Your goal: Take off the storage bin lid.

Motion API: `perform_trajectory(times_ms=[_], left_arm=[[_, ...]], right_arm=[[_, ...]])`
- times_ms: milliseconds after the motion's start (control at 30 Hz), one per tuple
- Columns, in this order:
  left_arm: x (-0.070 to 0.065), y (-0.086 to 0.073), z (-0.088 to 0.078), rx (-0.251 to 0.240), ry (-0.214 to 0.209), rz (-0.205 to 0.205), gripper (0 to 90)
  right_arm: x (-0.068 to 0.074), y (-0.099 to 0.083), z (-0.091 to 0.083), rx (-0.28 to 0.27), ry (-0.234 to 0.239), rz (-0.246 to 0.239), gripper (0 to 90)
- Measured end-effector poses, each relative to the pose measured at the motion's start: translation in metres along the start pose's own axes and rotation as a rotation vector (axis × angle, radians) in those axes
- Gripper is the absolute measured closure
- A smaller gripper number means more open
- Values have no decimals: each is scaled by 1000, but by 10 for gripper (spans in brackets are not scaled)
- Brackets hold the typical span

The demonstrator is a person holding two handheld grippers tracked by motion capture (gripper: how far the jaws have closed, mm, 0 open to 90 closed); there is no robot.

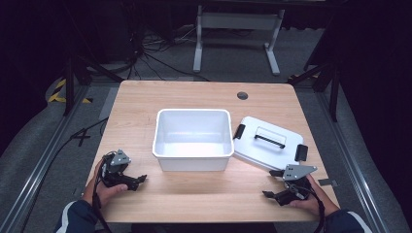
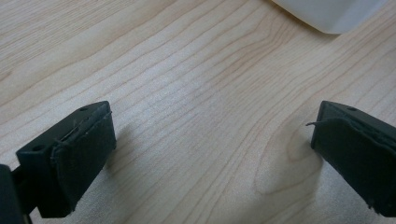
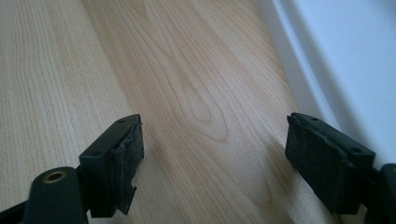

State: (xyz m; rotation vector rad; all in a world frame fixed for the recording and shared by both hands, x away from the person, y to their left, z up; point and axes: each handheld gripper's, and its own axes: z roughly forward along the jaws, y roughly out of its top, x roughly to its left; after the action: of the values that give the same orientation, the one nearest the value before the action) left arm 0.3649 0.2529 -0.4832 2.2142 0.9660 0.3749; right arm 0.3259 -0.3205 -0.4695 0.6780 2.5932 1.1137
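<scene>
A: Right gripper (image 1: 273, 195) released, jaws spread wide over bare wood, nothing between the pads (image 3: 122, 161).

B: And the left gripper (image 1: 141, 180)?

A: Same: gaping, empty, resting low at the near left corner of the wooden table (image 1: 194, 94), aimed toward the middle.

B: Location of the lid (image 1: 268, 142)?

A: Flat on the table, just right of the white plastic bin (image 1: 192, 136), near edge tucked against or slightly under the bin's right wall; hard to tell which. Black carry handle (image 1: 269, 140) on top, black latch (image 1: 301, 152) at the near right corner, another latch (image 1: 239, 131) at the far left corner.

B: Bin itself?

A: Open, empty, centred on the table.

B: Direction from the claws?

A: From the right gripper, just beyond and slightly left, close by; white edge (image 3: 336, 60) runs along the right side of the right gripper view. From the left gripper, well apart, with the whole bin between; bin corner (image 2: 327, 14) just visible at the top of the left gripper view.

B: Long axis?

A: Handle bar running left-far to right-near, skewed against the table edge. Likely a right-hand job, jaws turned across that bar to pinch it.
</scene>
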Motion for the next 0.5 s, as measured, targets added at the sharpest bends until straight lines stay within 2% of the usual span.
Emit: perform_trajectory(times_ms=[500], left_arm=[[0, 0, 0, 0, -6, -4, 2]], right_arm=[[0, 0, 0, -1, -3, 1, 194]])
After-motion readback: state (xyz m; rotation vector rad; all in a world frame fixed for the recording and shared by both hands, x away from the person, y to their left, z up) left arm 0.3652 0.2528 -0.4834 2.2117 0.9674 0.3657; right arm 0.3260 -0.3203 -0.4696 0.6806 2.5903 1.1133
